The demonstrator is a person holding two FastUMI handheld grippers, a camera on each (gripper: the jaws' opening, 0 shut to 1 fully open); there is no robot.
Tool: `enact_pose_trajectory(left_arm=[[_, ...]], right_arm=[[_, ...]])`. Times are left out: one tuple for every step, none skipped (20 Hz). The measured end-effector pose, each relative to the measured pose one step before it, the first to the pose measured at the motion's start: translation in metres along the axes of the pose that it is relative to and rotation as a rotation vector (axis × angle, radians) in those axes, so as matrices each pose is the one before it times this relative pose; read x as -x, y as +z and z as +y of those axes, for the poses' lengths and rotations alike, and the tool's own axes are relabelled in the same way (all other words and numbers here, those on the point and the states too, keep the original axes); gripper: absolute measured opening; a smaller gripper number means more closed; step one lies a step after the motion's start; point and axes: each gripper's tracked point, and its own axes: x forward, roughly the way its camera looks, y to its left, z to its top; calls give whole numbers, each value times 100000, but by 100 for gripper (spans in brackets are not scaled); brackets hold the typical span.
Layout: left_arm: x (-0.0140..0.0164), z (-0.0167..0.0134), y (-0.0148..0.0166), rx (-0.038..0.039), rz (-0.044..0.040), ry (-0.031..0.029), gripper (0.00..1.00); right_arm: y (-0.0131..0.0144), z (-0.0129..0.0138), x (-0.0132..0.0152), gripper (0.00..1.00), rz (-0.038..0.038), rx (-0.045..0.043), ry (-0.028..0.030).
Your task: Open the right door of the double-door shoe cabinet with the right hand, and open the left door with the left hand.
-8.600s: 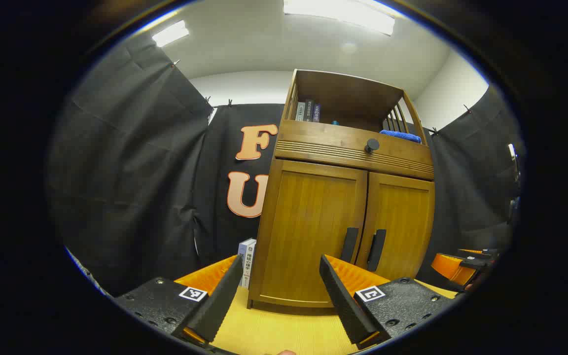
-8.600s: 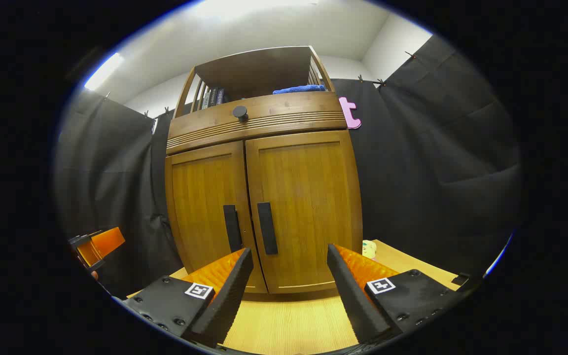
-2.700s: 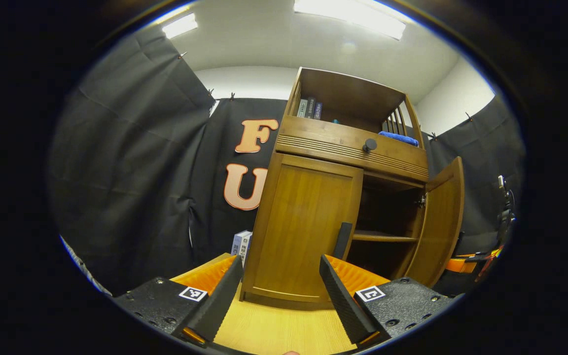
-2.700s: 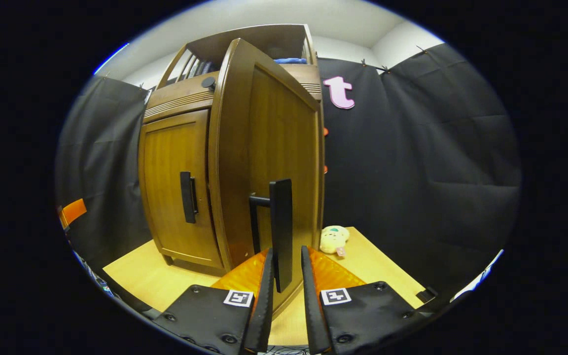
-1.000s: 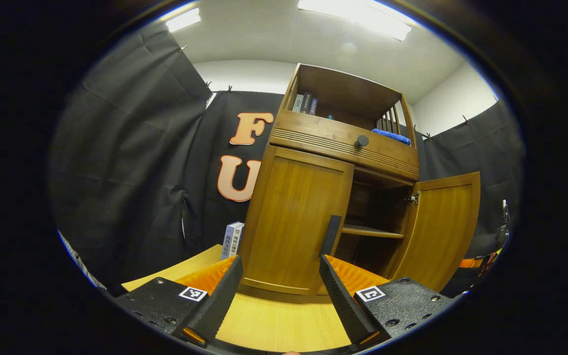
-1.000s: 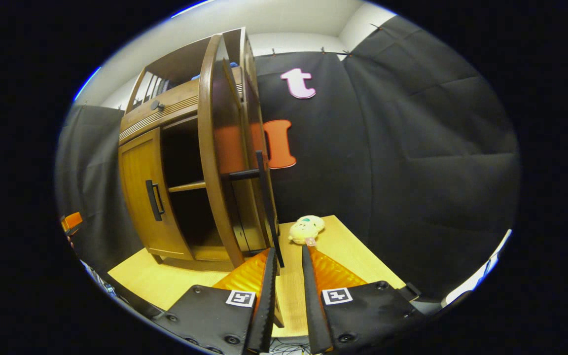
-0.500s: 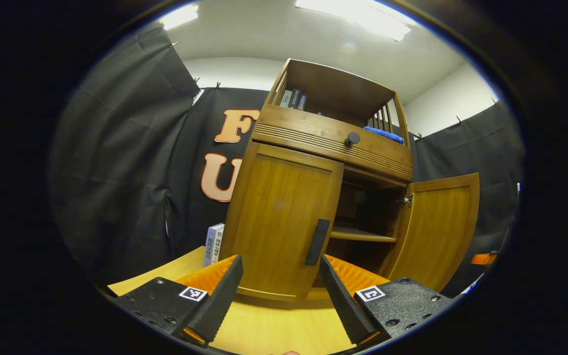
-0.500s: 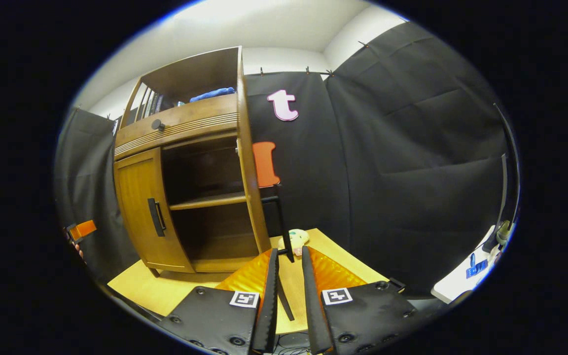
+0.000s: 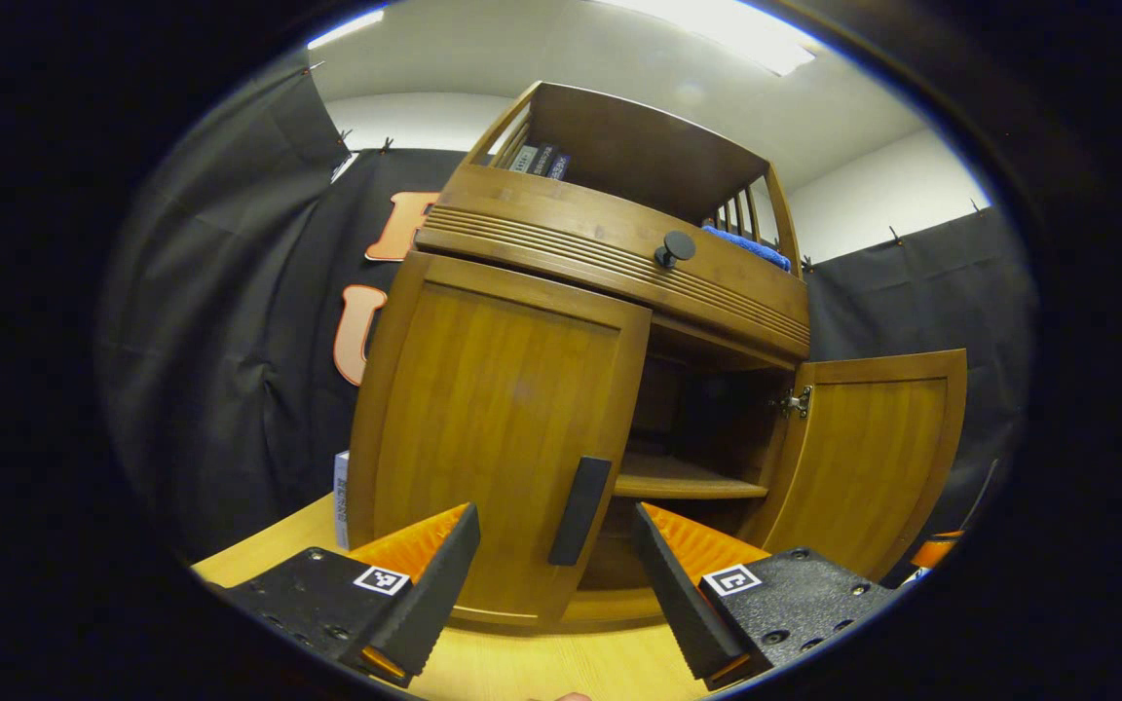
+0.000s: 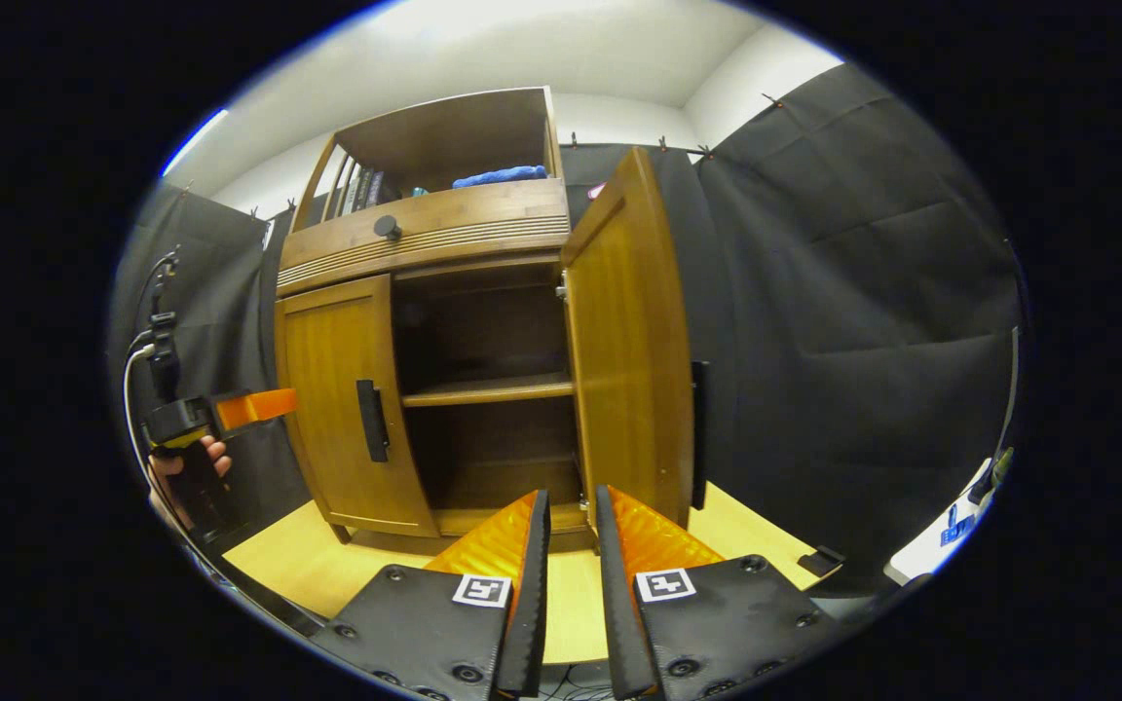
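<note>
Now left gripper spread wide, level before closed left door.

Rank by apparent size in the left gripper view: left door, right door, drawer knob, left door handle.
1. left door
2. right door, though it is open, so turned and foreshortened
3. left door handle
4. drawer knob

Black-curtained booth, seemingly white ceiling
</note>
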Motion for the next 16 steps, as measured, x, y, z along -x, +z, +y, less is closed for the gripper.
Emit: enact_pose_trajectory(left_arm=[[-1196, -614, -225, -879, -431, -1680, 92], [-1179, -195, -212, -280, -387, -89, 92], [-949, 12, -523, -106, 561, 116, 91], [-1160, -84, -318, -161, 102, -462, 94], [-951, -263, -407, -585, 376, -314, 91], [-809, -164, -331, -1190, -14, -317, 92], [-1373, -349, -37, -1870, 116, -389, 92], [-1191, -267, -65, -2217, 166, -31, 91], [-1166, -27, -365, -2313, 158, 39, 91], [-835, 17, -489, -2563, 478, -547, 91], [-807, 59, -667, -2358, 635, 814, 90], [-435, -91, -509, -1497, 788, 285, 93], [-528, -66, -575, -402, 914, -185, 88], [-553, 109, -683, -9, 1496, 298, 84], [-402, 297, -476, -603, 1507, 2426, 80], [-244, 339, 123, -894, -2749, 2019, 78]], right_arm=[[38, 233, -289, 43, 223, 81, 330], [-93, 202, -87, 43, 508, 203, 575], [-82, 125, -186, 41, 646, 495, 90], [-140, -85, -314, 40, 986, 791, -548], [-183, -107, 106, 48, 751, 880, -874], [-236, -4, -125, 56, 740, 740, -396], [-343, -1, 122, 64, 944, 402, 287], [-350, 142, 295, 72, 952, 151, 385], [-211, 113, -108, 81, 479, -285, 576], [129, 114, 184, 89, 173, -599, 333], [-25, 124, -7, 97, -24, -556, 288], [2, -15, 140, 97, 69, -126, -220], [16, -151, -23, 89, -174, 209, -790], [170, -375, -29, 89, -214, 94, -924], [89, -206, 110, 100, -144, 23, -707], [211, -258, 103, 89, -265, 54, -645]])
